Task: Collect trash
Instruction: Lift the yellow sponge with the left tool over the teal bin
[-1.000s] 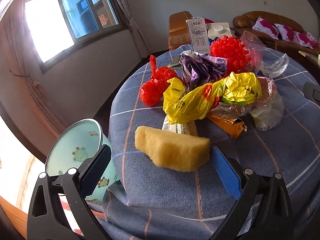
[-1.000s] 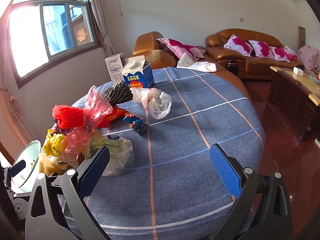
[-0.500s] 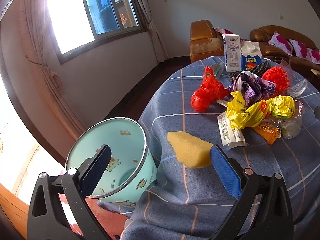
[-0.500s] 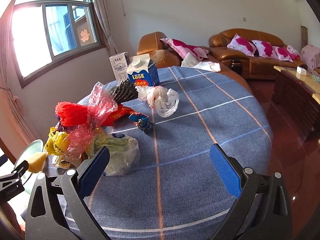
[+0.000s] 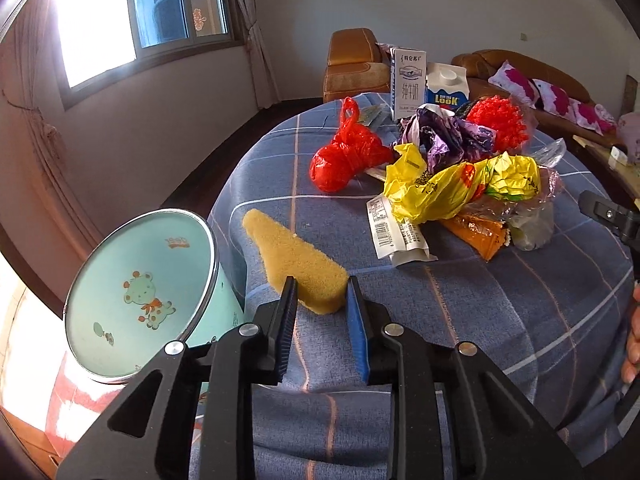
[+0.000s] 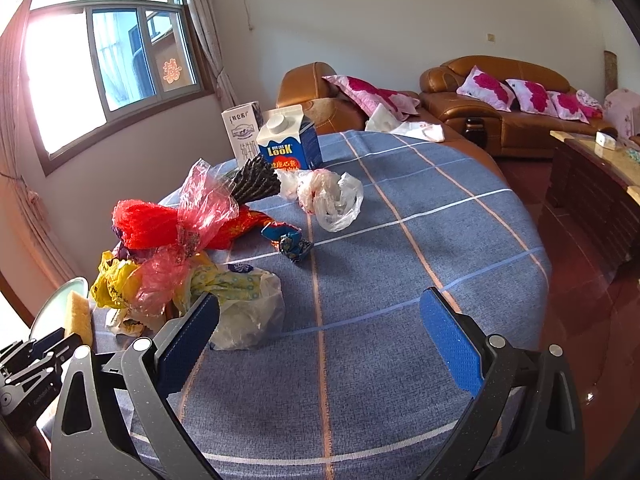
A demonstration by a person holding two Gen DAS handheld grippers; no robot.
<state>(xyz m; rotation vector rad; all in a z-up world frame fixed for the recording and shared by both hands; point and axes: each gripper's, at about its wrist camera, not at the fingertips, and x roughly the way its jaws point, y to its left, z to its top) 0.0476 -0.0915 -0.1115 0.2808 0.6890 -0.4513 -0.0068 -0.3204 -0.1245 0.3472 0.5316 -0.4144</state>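
Sponge (image 5: 298, 258) sits clamped in the left claw (image 5: 322, 294) beside the bin (image 5: 138, 288); right claw (image 6: 320, 332) gapes apart.

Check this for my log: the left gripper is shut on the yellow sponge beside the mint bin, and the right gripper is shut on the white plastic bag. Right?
Not quite. The left gripper is indeed shut on the yellow sponge beside the mint bin, but the right wrist view shows the right gripper open and holding nothing; the white plastic bag lies on the table just beyond its left finger.
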